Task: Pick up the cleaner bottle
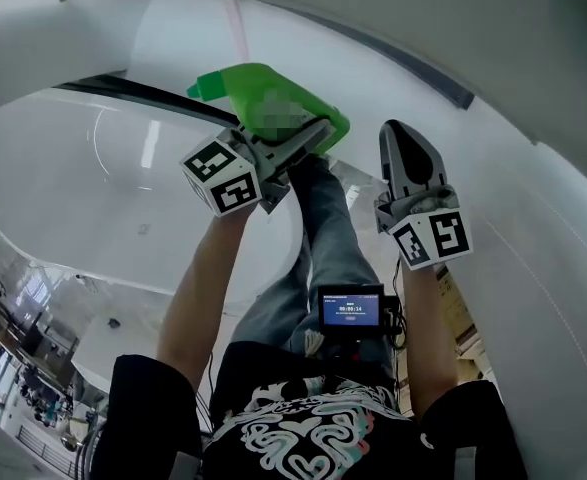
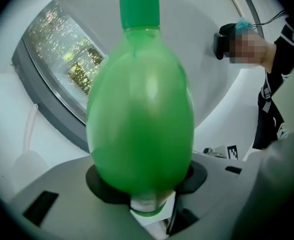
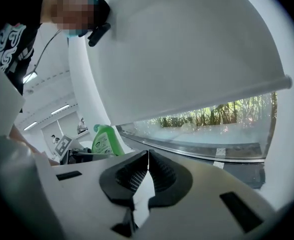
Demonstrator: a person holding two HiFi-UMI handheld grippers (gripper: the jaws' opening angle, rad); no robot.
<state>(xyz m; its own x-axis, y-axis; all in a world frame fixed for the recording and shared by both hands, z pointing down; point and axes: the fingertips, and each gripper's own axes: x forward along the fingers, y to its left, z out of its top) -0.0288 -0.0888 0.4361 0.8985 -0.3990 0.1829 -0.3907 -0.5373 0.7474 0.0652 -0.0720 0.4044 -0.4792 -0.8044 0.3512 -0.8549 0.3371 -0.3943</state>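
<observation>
The cleaner bottle (image 1: 263, 93) is bright green with a green cap (image 2: 139, 6). It fills the middle of the left gripper view, cap up, as the bottle (image 2: 139, 114). My left gripper (image 1: 308, 140) is shut on its lower body, and the black pads (image 2: 102, 185) press on both sides of it. The bottle is held up in the air, clear of any surface. To the right, my right gripper (image 1: 398, 138) is raised beside it with nothing in it. Its ribbed pads (image 3: 131, 176) meet in the right gripper view, where the bottle (image 3: 105, 140) shows small at the left.
A large white curved surface (image 1: 123, 178) lies ahead and below. A window with greenery (image 3: 222, 116) runs behind a dark frame (image 2: 51, 109). A person in a black top (image 2: 274, 79) shows at the right of the left gripper view. A small screen (image 1: 351, 306) hangs at my waist.
</observation>
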